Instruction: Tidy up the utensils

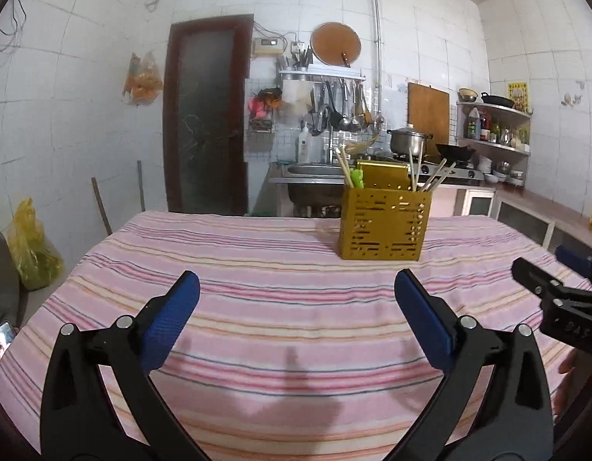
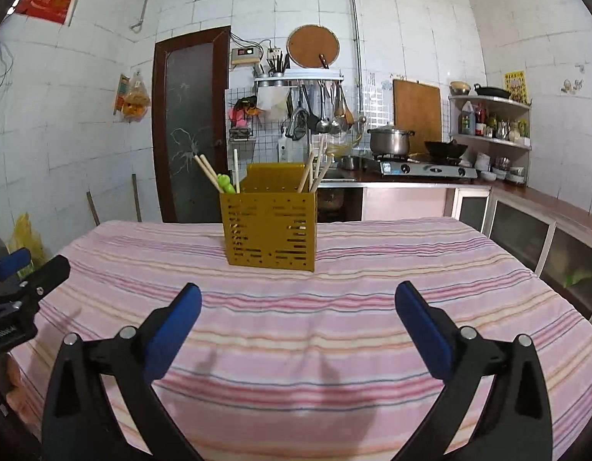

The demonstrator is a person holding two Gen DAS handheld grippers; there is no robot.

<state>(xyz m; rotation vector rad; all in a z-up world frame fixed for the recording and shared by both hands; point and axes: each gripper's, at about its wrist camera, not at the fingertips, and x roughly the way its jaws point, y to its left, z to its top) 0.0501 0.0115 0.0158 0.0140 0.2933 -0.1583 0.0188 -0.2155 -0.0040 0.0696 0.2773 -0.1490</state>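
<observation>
A gold perforated utensil holder [image 1: 384,224] [image 2: 271,230] stands on the pink striped tablecloth [image 1: 280,307] [image 2: 315,326], past both grippers. Several wooden chopsticks [image 1: 436,178] [image 2: 311,173] and a green-handled utensil [image 1: 358,177] [image 2: 226,183] stick up out of it. My left gripper [image 1: 296,288] hovers low over the cloth, open, with nothing between its blue pads. My right gripper [image 2: 298,299] is open and empty as well. Each gripper shows at the other view's edge: the right one [image 1: 564,292] and the left one [image 2: 23,288].
Behind the table run a sink [image 1: 315,171], a gas stove [image 2: 426,169] with a steel pot [image 2: 390,140] and a wok, hanging ladles, corner shelves [image 2: 491,123] and a dark door [image 1: 207,115]. A yellow bag [image 1: 31,246] sits on the floor at left. Cabinets [image 2: 526,230] line the right side.
</observation>
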